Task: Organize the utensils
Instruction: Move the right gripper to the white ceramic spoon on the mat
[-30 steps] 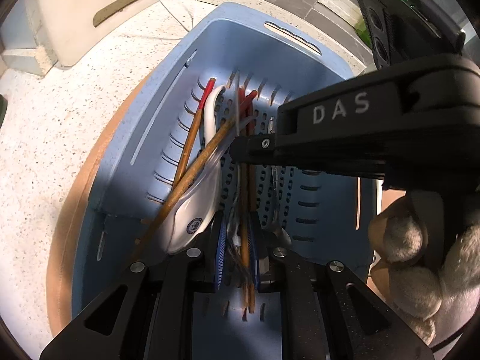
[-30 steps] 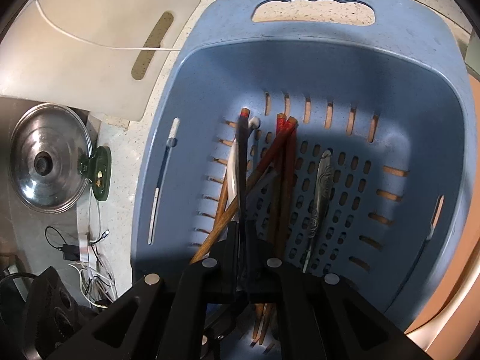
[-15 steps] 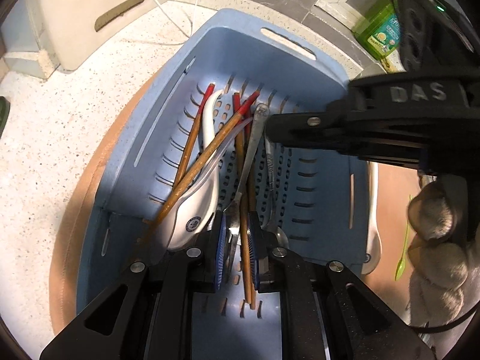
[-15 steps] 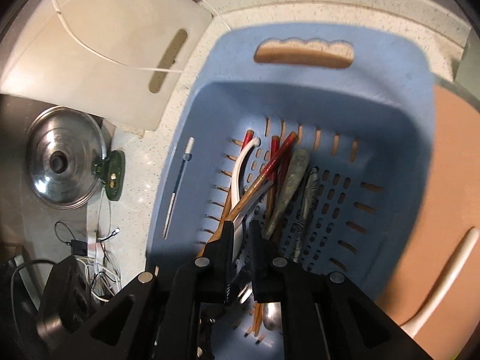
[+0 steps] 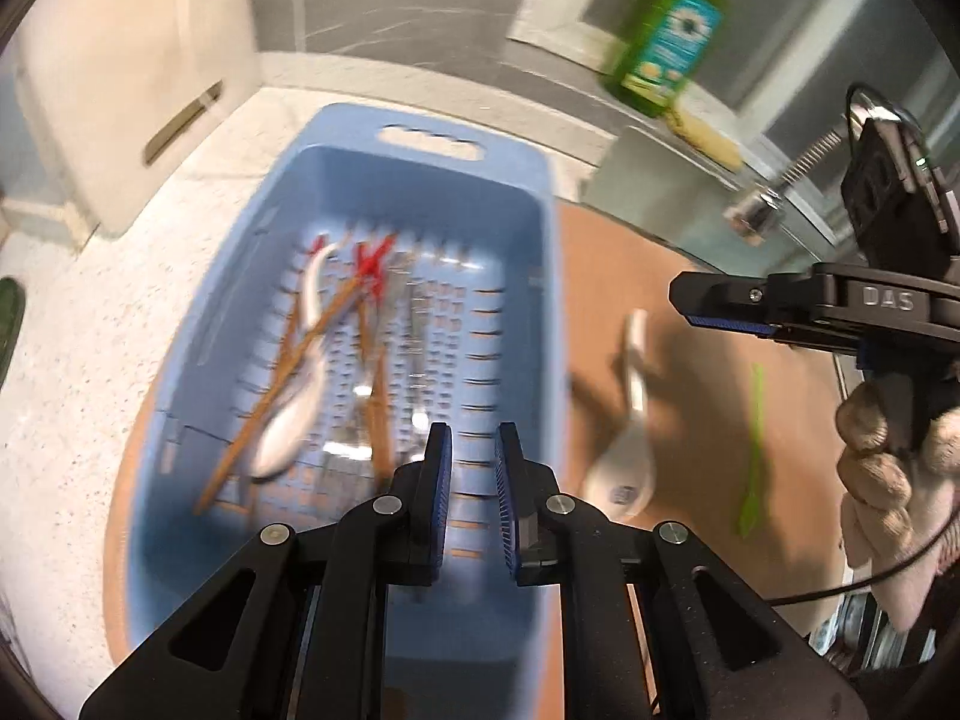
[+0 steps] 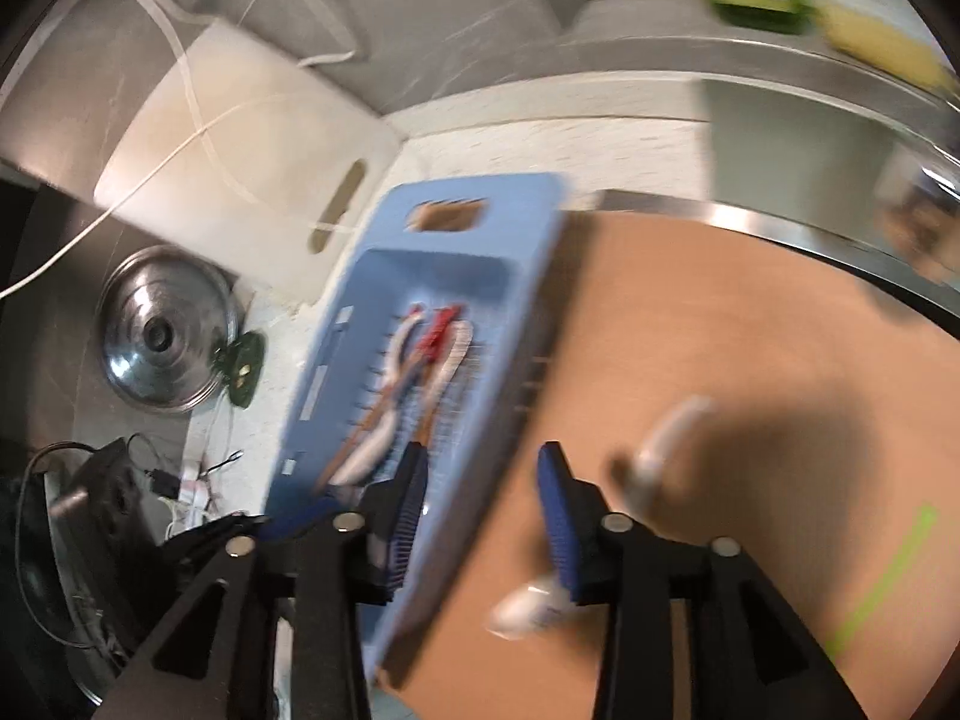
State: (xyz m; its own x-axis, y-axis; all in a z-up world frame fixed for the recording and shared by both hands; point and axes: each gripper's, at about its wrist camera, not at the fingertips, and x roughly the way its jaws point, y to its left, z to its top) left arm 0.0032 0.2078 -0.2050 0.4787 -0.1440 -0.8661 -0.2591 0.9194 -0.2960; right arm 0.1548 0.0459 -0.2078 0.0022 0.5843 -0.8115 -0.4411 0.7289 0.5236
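A blue slotted basket holds brown chopsticks with red tips, a white spoon and metal utensils; all is blurred. My left gripper hangs above the basket's near end, its pads a narrow gap apart with nothing between them. My right gripper is over the basket's right rim and the brown mat; its jaws are opening and empty. It also shows in the left wrist view as the right gripper, held by a hand. A second white spoon and a green pick lie on the mat.
A white cutting board leans at the back left with a cable over it. A steel pot lid lies left of the basket. A green soap bottle and a yellow sponge sit on the sink ledge.
Both grippers rose and drew back from the basket. The right one swung right toward the mat and spread its jaws, no longer on the dark stick. The chopsticks left the left pads.
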